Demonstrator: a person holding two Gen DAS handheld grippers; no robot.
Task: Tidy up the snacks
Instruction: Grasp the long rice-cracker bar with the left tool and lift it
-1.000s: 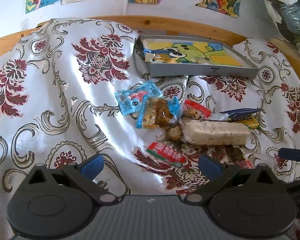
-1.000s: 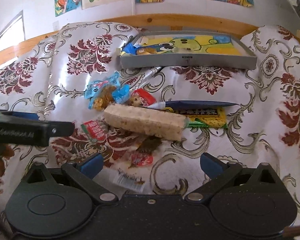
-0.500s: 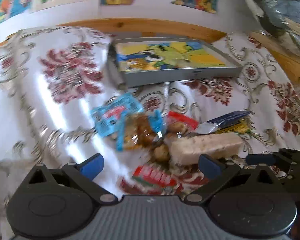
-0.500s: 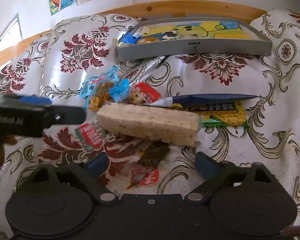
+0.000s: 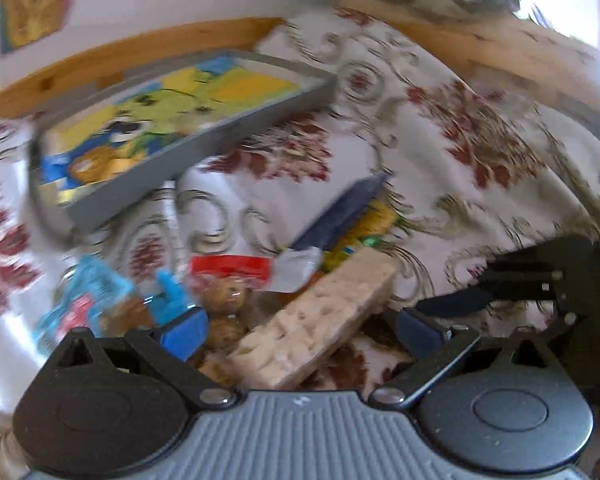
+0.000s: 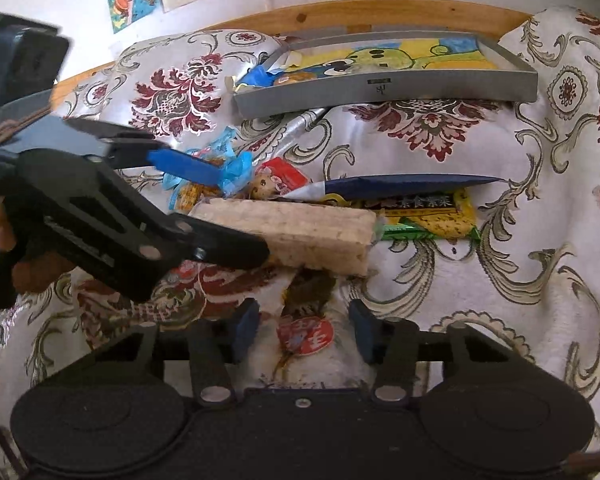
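The right hand-held gripper [image 6: 302, 330] hangs released, its blue pads set apart on either side of a small round red snack packet [image 6: 306, 335] that lies on the floral cloth [image 6: 540, 280]; the packet's white characters are too small to read. At 12 o'clock from it lies a long pale rice-cracker bar [image 6: 300, 232] in clear wrap.

The left hand-held gripper [image 6: 216, 208] comes in from 9 o'clock, spread wide, one blue pad above the bar's left end and the black finger across its near side; whether it touches the bar cannot be told. In its own blurred view the left hand-held gripper [image 5: 300, 328] has the bar [image 5: 320, 324] between its open fingers.

Beyond the bar, at 12 to 1 o'clock, lie a dark blue foil packet [image 6: 400, 186] and under it a yellow-green packet [image 6: 432, 216] with a row of Chinese characters. At 11 o'clock sit a red-topped snack bag [image 6: 280, 180] and light blue wrapped sweets [image 6: 228, 168].

Farther back at 12 o'clock is a grey tray [image 6: 380, 92] with a small mark on its front wall, unreadable, a cartoon picture inside, and a few blue and gold wrappers at its left end.
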